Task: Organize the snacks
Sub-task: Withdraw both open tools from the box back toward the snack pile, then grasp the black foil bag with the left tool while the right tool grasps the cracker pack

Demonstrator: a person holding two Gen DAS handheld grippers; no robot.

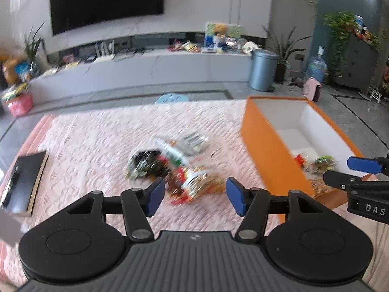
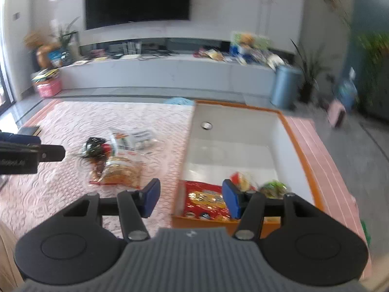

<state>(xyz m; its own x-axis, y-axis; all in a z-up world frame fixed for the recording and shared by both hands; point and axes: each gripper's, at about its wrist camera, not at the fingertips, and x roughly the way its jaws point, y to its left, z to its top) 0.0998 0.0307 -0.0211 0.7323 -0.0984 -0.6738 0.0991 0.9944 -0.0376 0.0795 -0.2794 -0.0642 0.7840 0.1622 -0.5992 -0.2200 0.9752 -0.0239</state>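
Pink rug [image 1: 97, 131], blurred snack pile [image 1: 175, 168], orange box [image 1: 267, 150], wall television [image 1: 107, 0], both tools apparently empty, jaws apart.

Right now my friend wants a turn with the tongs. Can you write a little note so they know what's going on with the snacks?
Left tongs: open, holding nothing, over the snack pile on the pink rug.
Right tongs: open, holding nothing, at the near end of the orange box.
Done: a red packet, a green packet and another packet are in the box.
Left: move the pile, with the noodle packet and dark packet, into the box.
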